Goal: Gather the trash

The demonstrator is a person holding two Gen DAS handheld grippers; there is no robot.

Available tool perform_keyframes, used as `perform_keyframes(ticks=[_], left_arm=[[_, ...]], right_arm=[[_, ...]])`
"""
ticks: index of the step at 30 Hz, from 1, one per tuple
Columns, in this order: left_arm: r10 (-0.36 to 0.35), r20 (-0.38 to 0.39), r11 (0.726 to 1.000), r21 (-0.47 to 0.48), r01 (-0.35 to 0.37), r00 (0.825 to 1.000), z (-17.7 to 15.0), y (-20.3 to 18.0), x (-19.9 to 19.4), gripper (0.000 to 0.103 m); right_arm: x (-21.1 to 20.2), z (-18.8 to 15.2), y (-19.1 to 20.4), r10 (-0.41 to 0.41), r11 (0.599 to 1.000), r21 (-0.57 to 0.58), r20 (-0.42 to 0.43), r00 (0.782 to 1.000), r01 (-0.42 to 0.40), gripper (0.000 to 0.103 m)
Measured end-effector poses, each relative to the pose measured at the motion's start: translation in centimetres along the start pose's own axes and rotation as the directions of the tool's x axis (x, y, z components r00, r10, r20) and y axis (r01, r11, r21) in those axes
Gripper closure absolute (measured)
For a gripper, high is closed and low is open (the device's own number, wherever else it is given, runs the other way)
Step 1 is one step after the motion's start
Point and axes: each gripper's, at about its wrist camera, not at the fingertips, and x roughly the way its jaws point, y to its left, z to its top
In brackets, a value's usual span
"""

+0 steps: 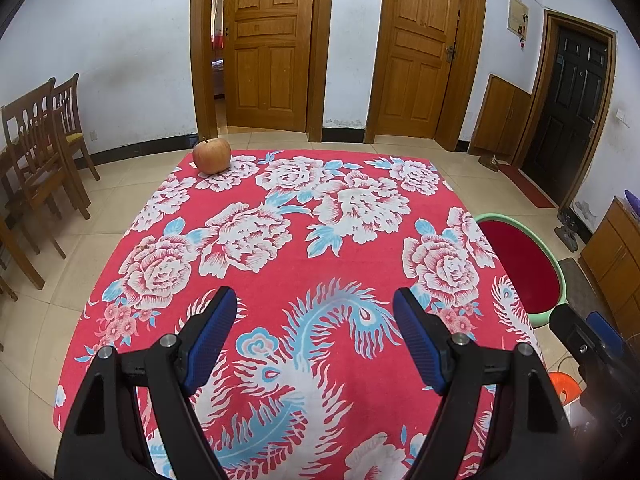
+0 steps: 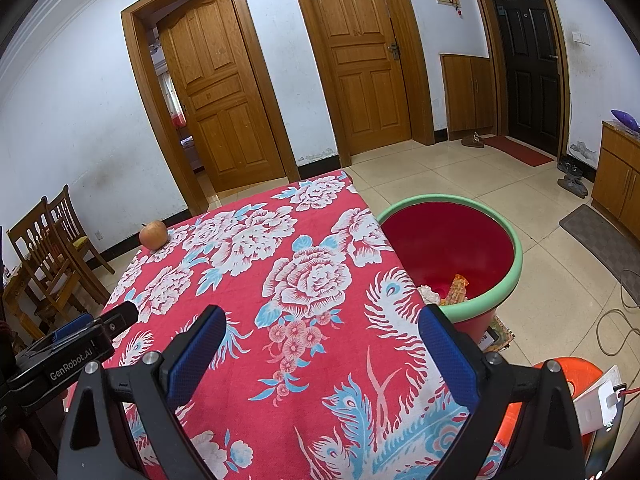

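Left gripper [image 1: 314, 300]: jaws apart, nothing between them, over the red floral tablecloth [image 1: 280, 208]. Right gripper [image 2: 322, 320]: also spread wide and empty. Only the right wrist view shows inside the red basin [image 2: 516, 256] with the green rim, which sits on the floor just beside the table's right edge: the trash [image 2: 454, 290], wrappers and crumpled paper, lies at its bottom; the left view sees just the rim and wall. "GenRobot.AI" reads on the left gripper's body in the right view. An apple [image 1: 212, 156] sits at the table's far left corner, chairs [image 1: 44, 140] stand left, wooden doors [image 1: 272, 44] behind, an orange object [image 2: 568, 372] lies lower right.
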Motion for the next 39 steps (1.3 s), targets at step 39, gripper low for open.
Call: perform_keyframes(ticks=[39], left_arm=[[0.000,0.000,1.000,0.006,0.000,1.000,-0.03,-0.26,-0.11,0.023]], right_arm=[[0.00,0.05,-0.11,0.001,1.000,0.001,0.000,1.000,-0.001,0.004]])
